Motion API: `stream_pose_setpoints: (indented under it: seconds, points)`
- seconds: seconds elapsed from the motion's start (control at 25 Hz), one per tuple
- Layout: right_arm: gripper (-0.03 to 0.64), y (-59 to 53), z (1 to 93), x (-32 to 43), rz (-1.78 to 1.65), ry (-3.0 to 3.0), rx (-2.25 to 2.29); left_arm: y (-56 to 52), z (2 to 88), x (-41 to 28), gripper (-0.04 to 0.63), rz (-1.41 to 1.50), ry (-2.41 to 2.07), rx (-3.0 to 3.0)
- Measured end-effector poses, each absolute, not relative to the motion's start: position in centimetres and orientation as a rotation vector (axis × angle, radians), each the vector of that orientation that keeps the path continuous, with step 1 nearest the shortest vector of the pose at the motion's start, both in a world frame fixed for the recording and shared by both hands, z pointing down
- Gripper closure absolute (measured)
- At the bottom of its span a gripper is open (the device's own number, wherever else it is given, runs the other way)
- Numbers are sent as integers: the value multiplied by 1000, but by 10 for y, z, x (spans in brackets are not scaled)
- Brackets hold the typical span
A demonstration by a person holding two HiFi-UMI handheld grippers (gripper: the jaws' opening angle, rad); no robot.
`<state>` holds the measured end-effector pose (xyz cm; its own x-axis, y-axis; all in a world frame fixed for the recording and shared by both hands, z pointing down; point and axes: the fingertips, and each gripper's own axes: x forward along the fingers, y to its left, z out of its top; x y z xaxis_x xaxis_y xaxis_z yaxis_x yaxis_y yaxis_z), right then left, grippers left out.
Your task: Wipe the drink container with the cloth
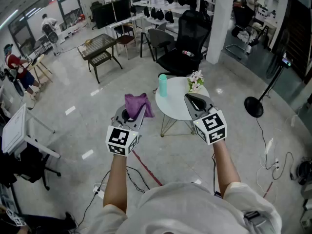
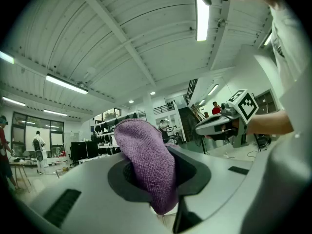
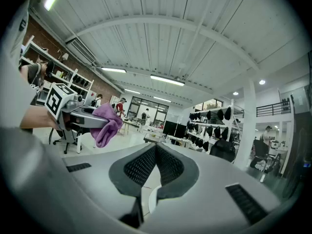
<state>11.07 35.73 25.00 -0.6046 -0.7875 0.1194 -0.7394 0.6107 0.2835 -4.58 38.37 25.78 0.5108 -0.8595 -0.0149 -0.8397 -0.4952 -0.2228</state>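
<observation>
**Head view:** A person stands before a small round white worktop (image 1: 176, 110) with a tool in each hand. The left tool (image 1: 132, 114) grips a purple cloth (image 1: 138, 104), and the right tool (image 1: 191, 98) points toward the worktop. The teal drink container (image 1: 162, 85) stands upright at the worktop's far left edge, near a bunch of flowers (image 1: 195, 81). Neither tool touches it.

**Left gripper view:** The cloth (image 2: 146, 162) bulges up from jaws clamped on it. The right tool (image 2: 200, 128) is held level alongside.

**Right gripper view:** The right tool (image 3: 156, 155) has its jaws pressed together with nothing between them. The cloth (image 3: 106, 123) hangs off to the left.

The approach looks like the step in hand. A clean wipe probably means opening the right tool to steady the container first, since a sideways push could tip it off the edge.
</observation>
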Motion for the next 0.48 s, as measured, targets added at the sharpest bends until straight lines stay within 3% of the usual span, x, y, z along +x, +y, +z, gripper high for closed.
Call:
stream_pose_setpoints:
  seconds: [0.48]
  points:
    - [604,357,261,98,-255,-2614,1331,372,275,-62,486,-173,1384,-2590]
